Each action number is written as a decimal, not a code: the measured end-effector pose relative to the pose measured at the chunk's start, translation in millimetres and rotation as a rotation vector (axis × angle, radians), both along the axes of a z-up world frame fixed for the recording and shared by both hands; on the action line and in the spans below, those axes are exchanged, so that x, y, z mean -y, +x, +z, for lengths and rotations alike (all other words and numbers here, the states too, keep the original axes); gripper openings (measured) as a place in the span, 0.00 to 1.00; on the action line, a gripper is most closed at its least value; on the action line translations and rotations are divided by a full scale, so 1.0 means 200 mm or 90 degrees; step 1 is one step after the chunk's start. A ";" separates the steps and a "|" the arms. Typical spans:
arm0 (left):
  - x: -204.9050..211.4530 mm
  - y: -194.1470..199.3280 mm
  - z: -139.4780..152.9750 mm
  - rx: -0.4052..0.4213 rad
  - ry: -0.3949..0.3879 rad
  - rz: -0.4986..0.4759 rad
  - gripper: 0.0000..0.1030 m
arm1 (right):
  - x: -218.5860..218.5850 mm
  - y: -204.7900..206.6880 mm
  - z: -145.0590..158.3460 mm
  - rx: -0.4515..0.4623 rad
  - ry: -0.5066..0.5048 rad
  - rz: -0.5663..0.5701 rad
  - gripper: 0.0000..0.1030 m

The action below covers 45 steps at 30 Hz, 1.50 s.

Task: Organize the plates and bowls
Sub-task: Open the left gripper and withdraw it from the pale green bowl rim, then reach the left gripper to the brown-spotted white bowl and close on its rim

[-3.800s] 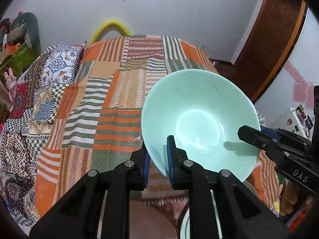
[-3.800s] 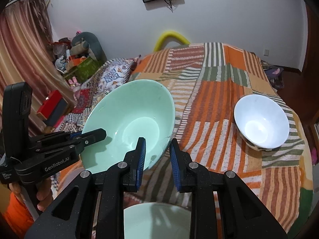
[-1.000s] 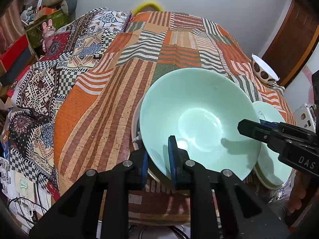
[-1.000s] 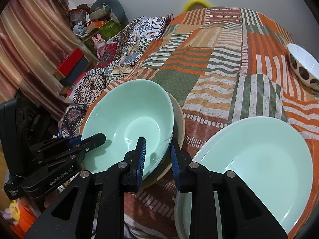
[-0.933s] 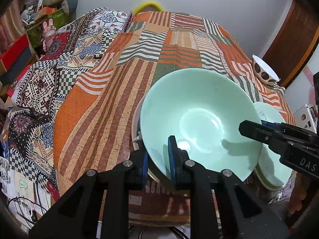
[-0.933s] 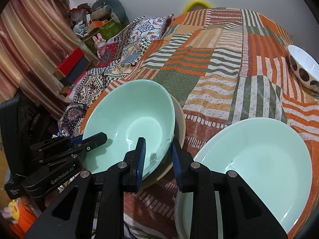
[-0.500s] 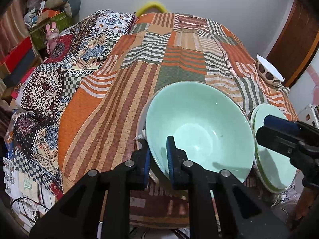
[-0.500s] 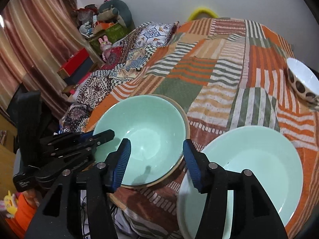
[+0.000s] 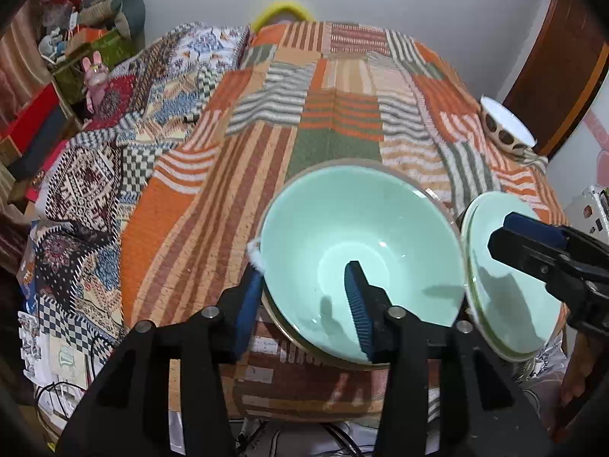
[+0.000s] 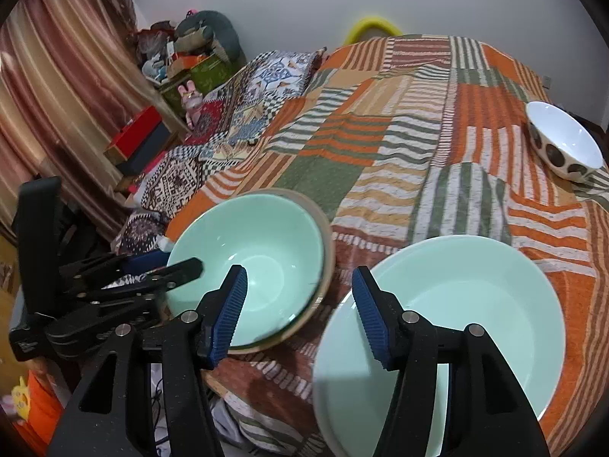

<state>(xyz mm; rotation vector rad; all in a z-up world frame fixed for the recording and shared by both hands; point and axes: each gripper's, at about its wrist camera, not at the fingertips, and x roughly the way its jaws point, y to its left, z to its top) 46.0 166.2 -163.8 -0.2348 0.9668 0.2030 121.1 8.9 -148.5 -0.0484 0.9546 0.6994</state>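
A mint green bowl [image 9: 361,243] [image 10: 259,262] rests nested in a tan bowl [image 10: 328,243] at the table's near edge. My left gripper [image 9: 304,301] is open, its jaws straddling the green bowl's near rim without gripping. My right gripper [image 10: 298,312] is open and empty above the gap between that bowl and a stack of mint green plates [image 10: 468,304] [image 9: 510,297] to its right. A white bowl with brown dots [image 10: 563,144] [image 9: 504,127] sits at the far right of the table.
The table wears a striped orange, green and white patchwork cloth [image 10: 399,133]. A patterned blanket [image 9: 95,175] hangs off its left side. Boxes and toys [image 10: 182,72] crowd the far left by a curtain. A brown door [image 9: 559,57] stands at the right.
Both grippers carried the green bowl down and set it into the tan bowl. The right gripper opened first and drew back; the left gripper has now opened too.
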 end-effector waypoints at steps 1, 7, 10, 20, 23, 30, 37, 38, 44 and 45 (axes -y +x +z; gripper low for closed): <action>0.01 -0.01 0.02 0.006 -0.001 -0.003 0.44 | 0.02 0.00 0.01 0.000 0.003 -0.004 0.52; 0.07 -0.02 0.22 0.061 0.012 -0.015 0.46 | 0.14 0.02 0.08 0.023 0.022 -0.036 0.52; 0.12 -0.01 0.31 0.093 0.022 -0.026 0.48 | 0.23 0.03 0.15 0.047 0.029 -0.059 0.52; 0.33 0.12 0.60 0.207 0.040 -0.064 0.67 | 0.63 0.09 0.43 0.145 0.072 -0.170 0.53; 0.38 0.18 0.65 0.230 0.041 -0.065 0.76 | 0.75 0.13 0.49 0.173 0.075 -0.209 0.62; 0.53 0.43 0.68 0.230 0.047 -0.100 0.84 | 0.97 0.30 0.48 0.183 0.068 -0.298 0.66; 0.66 0.74 0.55 0.174 0.024 -0.135 0.84 | 1.07 0.56 0.33 0.133 0.038 -0.356 0.66; 0.67 0.78 0.52 0.163 0.021 -0.140 0.84 | 1.08 0.60 0.30 0.121 0.038 -0.357 0.66; 0.75 0.99 0.38 0.122 0.038 -0.168 0.84 | 1.13 0.80 0.15 0.050 0.035 -0.369 0.53; 0.76 1.03 0.35 0.115 0.040 -0.171 0.84 | 1.14 0.85 0.13 0.037 0.034 -0.368 0.49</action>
